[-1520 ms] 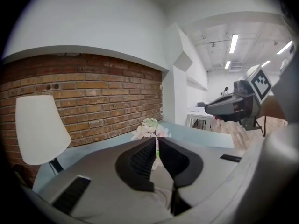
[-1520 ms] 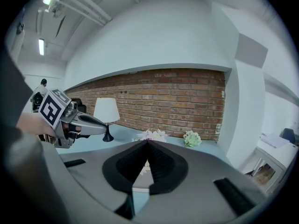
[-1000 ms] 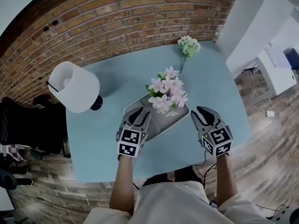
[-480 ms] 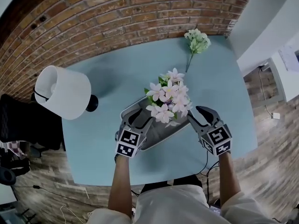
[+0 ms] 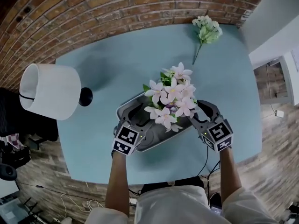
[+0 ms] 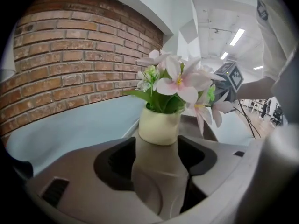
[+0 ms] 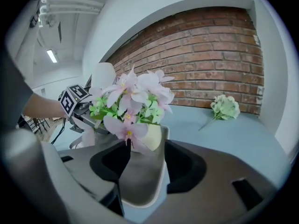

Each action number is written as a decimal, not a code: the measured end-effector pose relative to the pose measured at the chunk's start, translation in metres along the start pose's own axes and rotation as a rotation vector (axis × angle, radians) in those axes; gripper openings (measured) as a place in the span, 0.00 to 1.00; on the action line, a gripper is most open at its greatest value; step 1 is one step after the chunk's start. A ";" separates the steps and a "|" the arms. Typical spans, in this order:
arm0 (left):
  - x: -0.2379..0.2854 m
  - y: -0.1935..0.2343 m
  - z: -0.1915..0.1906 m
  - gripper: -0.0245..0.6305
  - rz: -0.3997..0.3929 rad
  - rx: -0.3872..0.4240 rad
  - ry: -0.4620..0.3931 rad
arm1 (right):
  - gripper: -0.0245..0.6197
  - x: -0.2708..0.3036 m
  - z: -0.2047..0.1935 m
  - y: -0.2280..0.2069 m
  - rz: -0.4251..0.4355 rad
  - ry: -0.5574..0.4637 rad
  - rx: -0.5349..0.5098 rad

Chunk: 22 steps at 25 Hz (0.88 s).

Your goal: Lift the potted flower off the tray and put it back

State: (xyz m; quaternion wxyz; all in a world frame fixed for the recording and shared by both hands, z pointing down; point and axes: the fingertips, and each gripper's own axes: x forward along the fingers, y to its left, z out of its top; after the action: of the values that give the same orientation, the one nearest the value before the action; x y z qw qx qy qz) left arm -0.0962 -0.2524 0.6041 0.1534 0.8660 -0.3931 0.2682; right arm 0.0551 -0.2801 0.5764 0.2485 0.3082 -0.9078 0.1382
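The potted flower (image 5: 170, 97), pink and white blooms in a cream pot (image 6: 159, 127), stands upright on the grey tray (image 5: 125, 112) in the middle of the blue table. My left gripper (image 5: 138, 116) is at the tray's left end and my right gripper (image 5: 202, 113) at its right end. Both sets of jaws are opening. In the left gripper view the tray's rim (image 6: 156, 181) runs between the jaws with gaps beside the pads. The right gripper view shows the same, the tray's rim (image 7: 140, 176) between spread jaws and the pot (image 7: 150, 136) just behind. Neither gripper touches the pot.
A white-shaded lamp (image 5: 49, 91) on a black base stands at the table's left. A loose pale-green flower sprig (image 5: 207, 30) lies at the far right corner. A brick wall (image 5: 117, 8) backs the blue table (image 5: 229, 92). My body is at the near edge.
Both grippers have come down and forward onto the tray's two ends, and their jaws stand wider apart. The tray and the pot have stayed where they were.
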 end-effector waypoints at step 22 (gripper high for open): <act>0.038 -0.008 0.023 0.66 -0.146 0.125 -0.020 | 0.52 0.055 -0.011 0.009 0.213 0.044 -0.191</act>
State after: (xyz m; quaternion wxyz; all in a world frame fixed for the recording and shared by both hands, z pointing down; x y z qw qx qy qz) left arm -0.0616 -0.2812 0.6074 0.1142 0.9029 -0.3131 0.2715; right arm 0.0155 -0.2960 0.6141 0.2807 0.1822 -0.9386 0.0837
